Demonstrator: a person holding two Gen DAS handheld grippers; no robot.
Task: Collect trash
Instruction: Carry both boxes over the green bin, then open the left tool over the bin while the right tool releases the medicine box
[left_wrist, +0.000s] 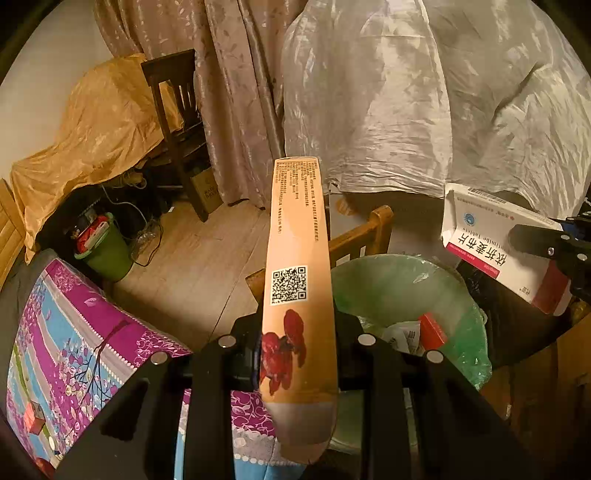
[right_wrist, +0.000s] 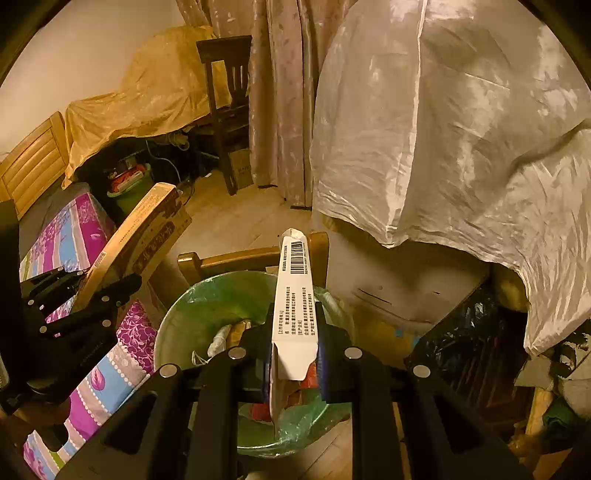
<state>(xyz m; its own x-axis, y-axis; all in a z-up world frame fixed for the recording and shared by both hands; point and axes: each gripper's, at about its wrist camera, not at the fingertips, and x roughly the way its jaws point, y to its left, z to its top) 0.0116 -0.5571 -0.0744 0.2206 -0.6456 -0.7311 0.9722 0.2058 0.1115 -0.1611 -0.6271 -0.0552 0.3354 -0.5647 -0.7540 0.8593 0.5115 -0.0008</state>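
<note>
Right gripper (right_wrist: 295, 354) pinching white cardboard medicine box (right_wrist: 295, 295) | long axis forward, directly above green-lined waste bin (right_wrist: 177, 321) | we judge it nearer than left gripper (left_wrist: 297, 350), pinching orange carton (left_wrist: 297, 277) beside bin's rim.

Both tools are matte black throughout. The left gripper (left_wrist: 297, 354) has broad, flat, angular finger arms with cut-out slots near the base, and round silver screw heads dot the upper faces. The right gripper (right_wrist: 293, 365) has the same build, with blue pads lining the inner faces of its fingers (right_wrist: 322, 363).
</note>
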